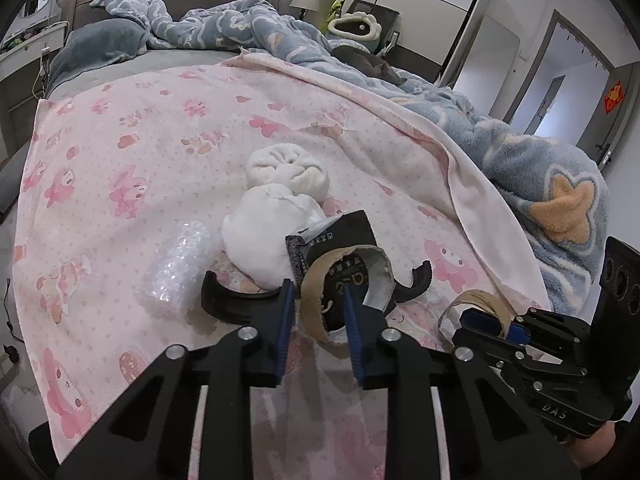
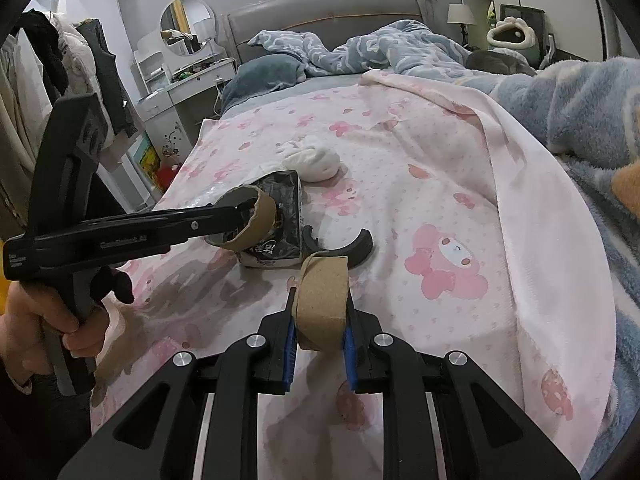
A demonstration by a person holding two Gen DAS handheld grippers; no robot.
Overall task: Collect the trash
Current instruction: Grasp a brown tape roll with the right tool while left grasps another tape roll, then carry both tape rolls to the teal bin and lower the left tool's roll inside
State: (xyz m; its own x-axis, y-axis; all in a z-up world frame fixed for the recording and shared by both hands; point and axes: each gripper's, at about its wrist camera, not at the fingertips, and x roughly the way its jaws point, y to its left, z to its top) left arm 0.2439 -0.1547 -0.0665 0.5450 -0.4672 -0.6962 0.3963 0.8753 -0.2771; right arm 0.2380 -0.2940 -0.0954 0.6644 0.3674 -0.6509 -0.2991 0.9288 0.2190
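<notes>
My left gripper (image 1: pixel 318 300) is shut on a torn cardboard tube ring (image 1: pixel 312 292), held above the pink blanket; it also shows in the right wrist view (image 2: pixel 250 220). My right gripper (image 2: pixel 320 312) is shut on a second cardboard tube (image 2: pixel 322 304), seen too in the left wrist view (image 1: pixel 476 308). A black snack packet (image 1: pixel 340 236) lies just beyond the left ring, also in the right view (image 2: pixel 280 216). Two crumpled white tissue wads (image 1: pixel 288 168) (image 1: pixel 264 232) and a clear bubble wrap piece (image 1: pixel 180 264) lie on the blanket.
The pink patterned blanket (image 1: pixel 140 140) covers the bed. A heaped blue fleece duvet (image 1: pixel 540 168) runs along the right side. A grey pillow (image 1: pixel 100 40) and headboard are at the far end. A dresser with a round mirror (image 2: pixel 188 28) stands left of the bed.
</notes>
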